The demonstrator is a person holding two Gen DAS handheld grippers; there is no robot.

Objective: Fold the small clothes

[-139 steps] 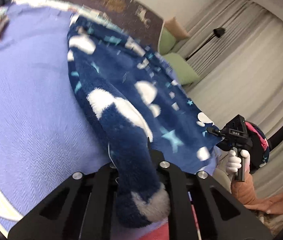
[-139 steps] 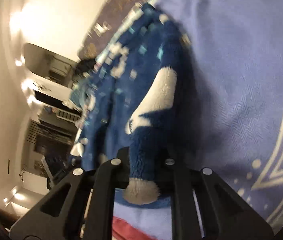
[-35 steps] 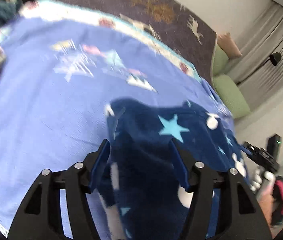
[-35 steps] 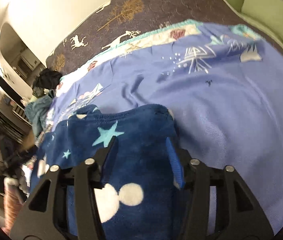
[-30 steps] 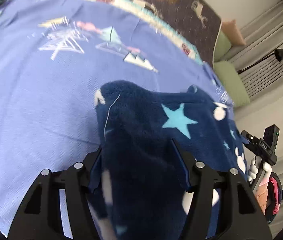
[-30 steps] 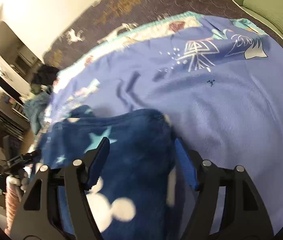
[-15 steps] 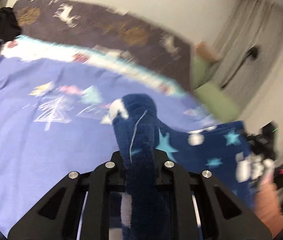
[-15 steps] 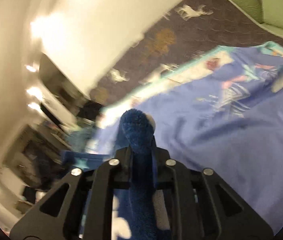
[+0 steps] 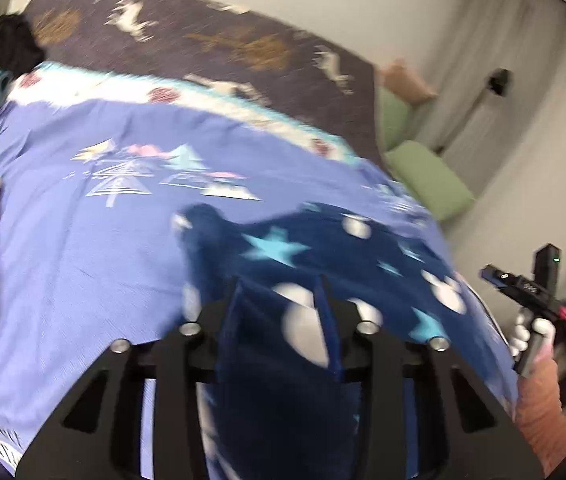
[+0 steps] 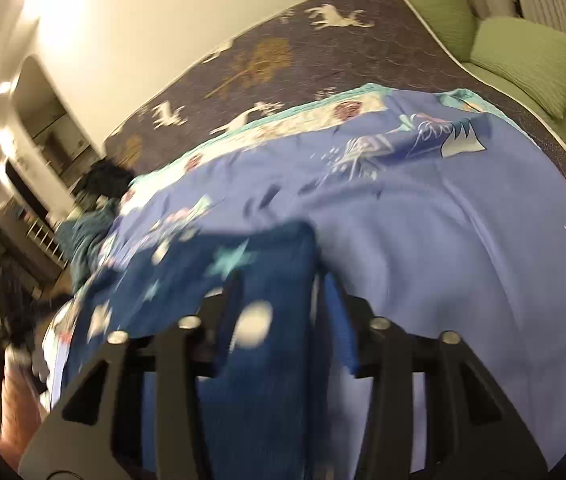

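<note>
Fleece garment (image 9: 323, 264) blurred; both grippers' jaws spread, its near edge hidden beneath.

Tongs (image 10: 281, 280): spread apart, navy star-print fleece garment (image 10: 251, 300) lying between them
Bed: lilac printed sheet (image 10: 423, 220) beneath
Far right: green cushions (image 10: 523, 56)

left claw (image 9: 279, 304) fingers spread, right claw (image 10: 279, 300) fingers spread
</note>
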